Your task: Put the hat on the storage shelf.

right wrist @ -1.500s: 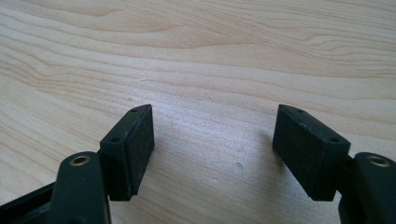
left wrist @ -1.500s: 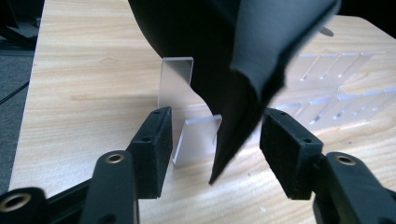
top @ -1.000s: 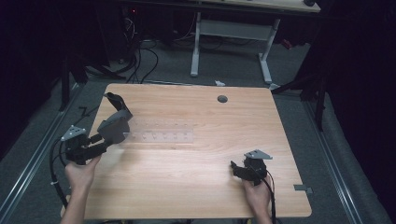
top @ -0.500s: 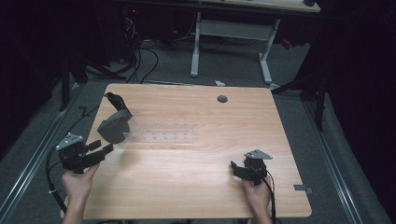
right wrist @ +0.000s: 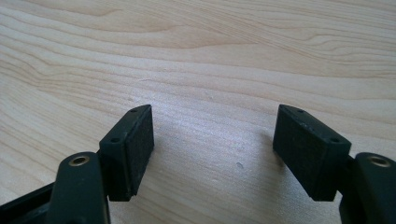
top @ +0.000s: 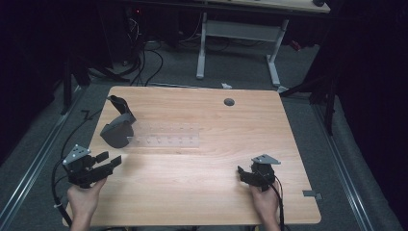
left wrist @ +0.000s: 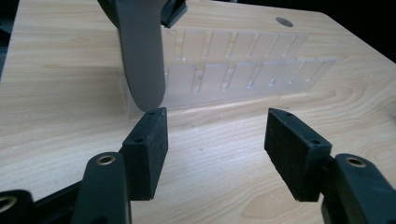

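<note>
A dark grey curved piece (top: 117, 132) with a black top part stands on the wooden table (top: 216, 202), against the left end of a clear slotted rack (top: 168, 140). My left gripper (top: 110, 160) is open near the table's front left, a short way from the grey piece and not touching it. In the left gripper view the grey piece (left wrist: 142, 56) and the rack (left wrist: 247, 70) lie ahead of my open left gripper (left wrist: 215, 126), with only bare wood between the pads. My right gripper (top: 241, 173) rests open at the front right. The right gripper (right wrist: 215, 126) has only bare wood between its pads.
A round cable hole (top: 229, 102) sits near the table's far edge. A white desk frame (top: 240, 33) and cables stand on the dark floor beyond. A small grey tab (top: 312, 194) lies at the front right corner.
My left gripper has drawn back from the grey piece toward the table's front left edge. The grey piece and rack stay put. The right gripper has not moved.
</note>
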`<state>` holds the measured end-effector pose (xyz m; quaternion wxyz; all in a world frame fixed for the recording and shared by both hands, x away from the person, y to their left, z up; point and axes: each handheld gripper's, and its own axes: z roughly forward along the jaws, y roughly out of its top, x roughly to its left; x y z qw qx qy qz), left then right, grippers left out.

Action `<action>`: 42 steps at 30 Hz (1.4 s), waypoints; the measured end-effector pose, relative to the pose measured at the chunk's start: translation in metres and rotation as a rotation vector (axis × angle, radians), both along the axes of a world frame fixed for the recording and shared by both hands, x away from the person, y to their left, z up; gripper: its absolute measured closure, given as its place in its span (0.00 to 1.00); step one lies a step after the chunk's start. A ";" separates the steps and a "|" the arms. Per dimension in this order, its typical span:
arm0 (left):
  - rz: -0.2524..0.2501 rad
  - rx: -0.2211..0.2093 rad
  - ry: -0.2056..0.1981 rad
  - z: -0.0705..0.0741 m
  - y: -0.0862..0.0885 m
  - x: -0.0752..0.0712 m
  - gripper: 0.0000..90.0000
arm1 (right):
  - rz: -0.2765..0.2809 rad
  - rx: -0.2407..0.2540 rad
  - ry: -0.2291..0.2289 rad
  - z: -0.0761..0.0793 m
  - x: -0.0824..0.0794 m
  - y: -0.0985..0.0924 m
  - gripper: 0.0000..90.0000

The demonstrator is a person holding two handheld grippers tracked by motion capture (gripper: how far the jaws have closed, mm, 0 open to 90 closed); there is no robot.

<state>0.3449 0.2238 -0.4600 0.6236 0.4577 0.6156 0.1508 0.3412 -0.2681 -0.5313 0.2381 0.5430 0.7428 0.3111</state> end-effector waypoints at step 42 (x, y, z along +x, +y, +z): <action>-0.191 0.020 0.011 -0.017 -0.069 -0.012 0.42 | 0.004 -0.002 -0.001 0.000 0.000 0.000 0.32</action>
